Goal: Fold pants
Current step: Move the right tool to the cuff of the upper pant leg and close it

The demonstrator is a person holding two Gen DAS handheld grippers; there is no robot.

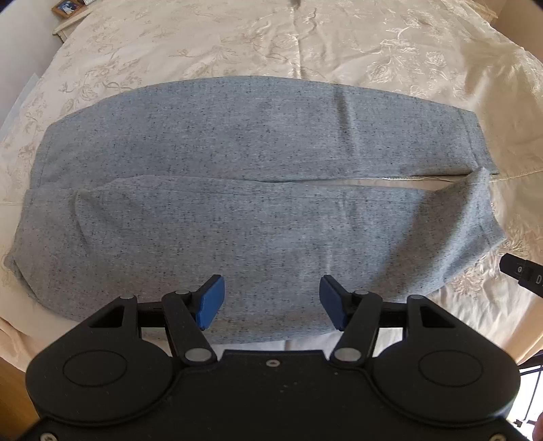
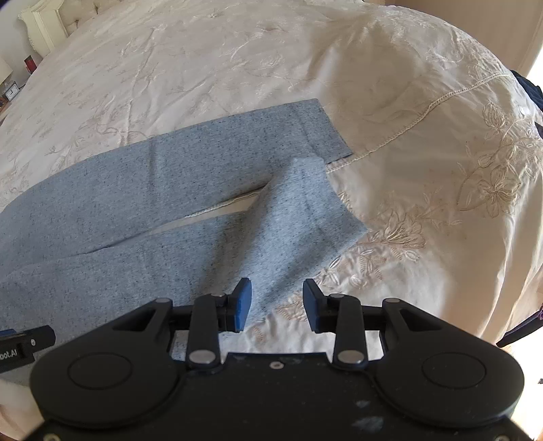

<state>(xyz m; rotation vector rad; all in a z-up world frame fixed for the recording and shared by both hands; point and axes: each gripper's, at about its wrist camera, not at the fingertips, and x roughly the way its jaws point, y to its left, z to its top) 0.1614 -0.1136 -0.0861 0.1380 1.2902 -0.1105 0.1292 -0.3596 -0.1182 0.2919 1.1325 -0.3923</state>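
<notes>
**One pair of grey pants spread on a cream bedspread, two grippers above it**

Cream embroidered satin bedspread (image 1: 237, 40) fills the background of the left wrist view, covering one bed. On it lies one pair of heather-grey knit pants (image 1: 237, 142), spread flat with its two legs side by side, running across the picture; a narrow slit of bedspread shows between the legs toward the right. One small wooden picture frame (image 1: 66, 7) sits at the top left corner. The left gripper (image 1: 271, 302), black with two blue pads (image 1: 211, 302), hangs over the nearer leg by its near edge; its jaws stand apart with nothing pinched between them. A black piece of the other tool pokes in at the right edge.

From the right wrist view, the same bedspread (image 2: 424, 210) shows one stitched hem line and floral embroidery. The pants (image 2: 152, 190) lie to the left, their two cuffed leg ends pointing right, the nearer cuff angled up toward the farther one. The right gripper (image 2: 277, 303) hovers at the near edge of the nearer leg, just short of its cuff; its two blue pads (image 2: 242, 305) are apart and grip nothing. One white carved headboard (image 2: 44, 23) stands at the top left, with a small clock (image 2: 12, 91) below it.
</notes>
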